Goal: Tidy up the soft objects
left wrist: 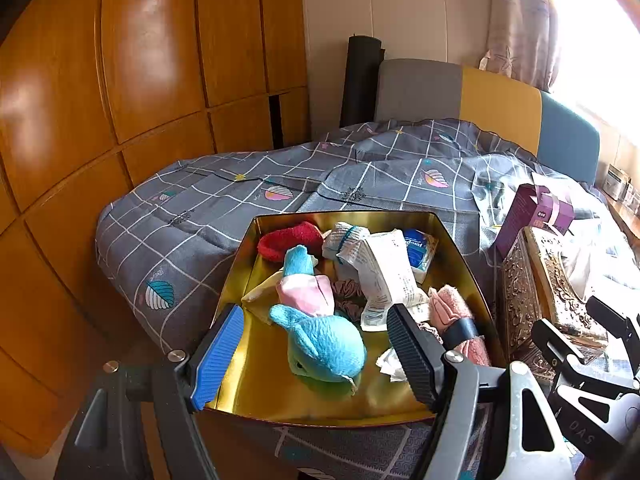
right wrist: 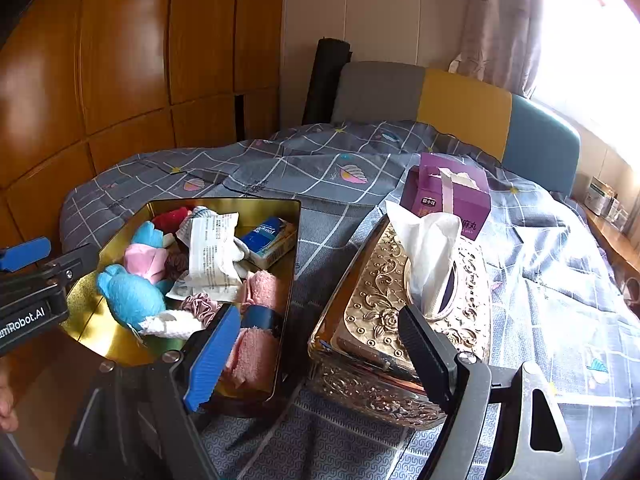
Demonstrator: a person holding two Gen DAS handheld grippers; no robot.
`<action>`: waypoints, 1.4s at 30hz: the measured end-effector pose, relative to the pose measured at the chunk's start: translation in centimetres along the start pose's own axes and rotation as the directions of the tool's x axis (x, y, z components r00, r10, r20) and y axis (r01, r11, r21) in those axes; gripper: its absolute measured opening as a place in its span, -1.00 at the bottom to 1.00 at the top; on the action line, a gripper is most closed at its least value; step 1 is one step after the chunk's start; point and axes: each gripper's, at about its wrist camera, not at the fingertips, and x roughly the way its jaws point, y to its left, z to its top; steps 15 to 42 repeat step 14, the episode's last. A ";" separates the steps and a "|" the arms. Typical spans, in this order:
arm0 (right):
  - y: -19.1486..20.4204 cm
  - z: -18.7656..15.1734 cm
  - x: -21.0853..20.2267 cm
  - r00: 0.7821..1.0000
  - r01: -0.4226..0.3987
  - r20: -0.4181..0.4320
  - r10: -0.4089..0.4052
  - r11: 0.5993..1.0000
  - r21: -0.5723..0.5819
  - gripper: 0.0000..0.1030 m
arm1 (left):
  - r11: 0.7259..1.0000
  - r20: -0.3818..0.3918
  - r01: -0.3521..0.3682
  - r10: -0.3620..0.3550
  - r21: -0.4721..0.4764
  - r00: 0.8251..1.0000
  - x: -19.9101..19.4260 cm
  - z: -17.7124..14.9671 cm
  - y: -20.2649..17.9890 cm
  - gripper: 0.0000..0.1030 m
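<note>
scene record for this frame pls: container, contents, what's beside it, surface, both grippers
container: gold tin, open, no lid on it
contents: blue plush toy, red sock, pink towel roll, white packet, blue tissue pack
beside: ornate tissue box, purple carton behind it
surface: grey checked bedspread
left gripper: open, empty, over the tin
right gripper: open, empty, between tin and tissue box

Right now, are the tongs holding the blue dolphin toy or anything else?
No, nothing is held. The left tongs stand open above the blue dolphin toy in the gold tin, and the right tongs are open and empty.
</note>
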 end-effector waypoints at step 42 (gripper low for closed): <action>-2.0 0.3 -2.5 0.995 0.031 0.091 -0.036 0.998 0.052 0.59 | 1.000 0.033 0.021 -0.020 -0.023 0.999 -0.3 0.2 0.6 0.23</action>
